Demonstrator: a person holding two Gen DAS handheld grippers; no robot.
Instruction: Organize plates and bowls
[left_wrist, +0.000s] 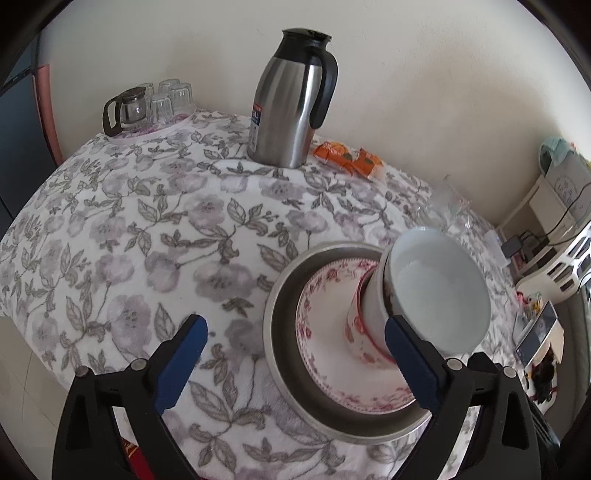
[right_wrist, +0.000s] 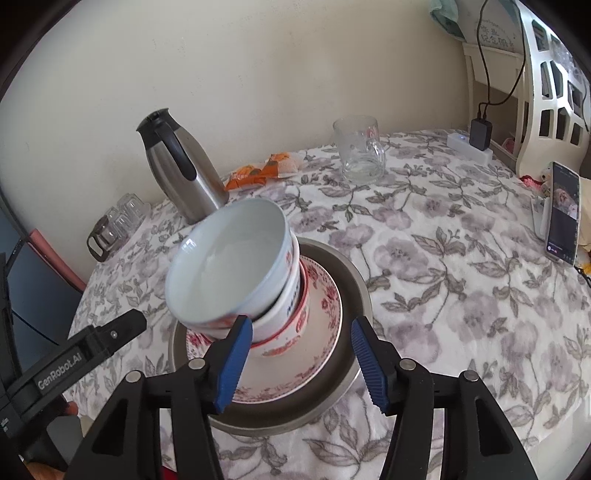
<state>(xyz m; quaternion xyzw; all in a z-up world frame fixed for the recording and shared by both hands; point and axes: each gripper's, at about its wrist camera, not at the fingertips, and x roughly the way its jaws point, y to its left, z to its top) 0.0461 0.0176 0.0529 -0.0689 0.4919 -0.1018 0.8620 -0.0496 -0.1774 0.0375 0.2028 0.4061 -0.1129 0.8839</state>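
The round table (right_wrist: 461, 258), covered in a grey-and-mauve floral cloth, carried everything; the task's stack stood near its front edge, close under both grippers. Lowest in the stack was a metal pan (right_wrist: 354, 280), and inside it lay a white plate with a red floral rim (right_wrist: 325, 306). On the plate stood nested bowls — a red-patterned one (left_wrist: 354, 325) at the bottom, a white one (right_wrist: 291, 291) inside it, and the top white bowl (right_wrist: 225, 266) tipped clearly toward one side rather than sitting level. Behind stood a steel thermos jug (left_wrist: 291, 99), a glass mug (right_wrist: 360, 151), orange snack packets (left_wrist: 349, 157), and a tray of small glasses with a glass teapot (left_wrist: 147, 107) at the far edge; a phone (right_wrist: 563, 214) was propped at the right. The left gripper (left_wrist: 295, 365) stood spread wide with nothing between its pads, one finger just in front of the bowls. The right gripper (right_wrist: 299, 362) was likewise released, its jaws apart just in front of the stack and holding nothing. The risk, as I judged it, was the tilted top bowl: a nudge from either finger could slide it off the stack — or topple the nested bowls onto the plate.
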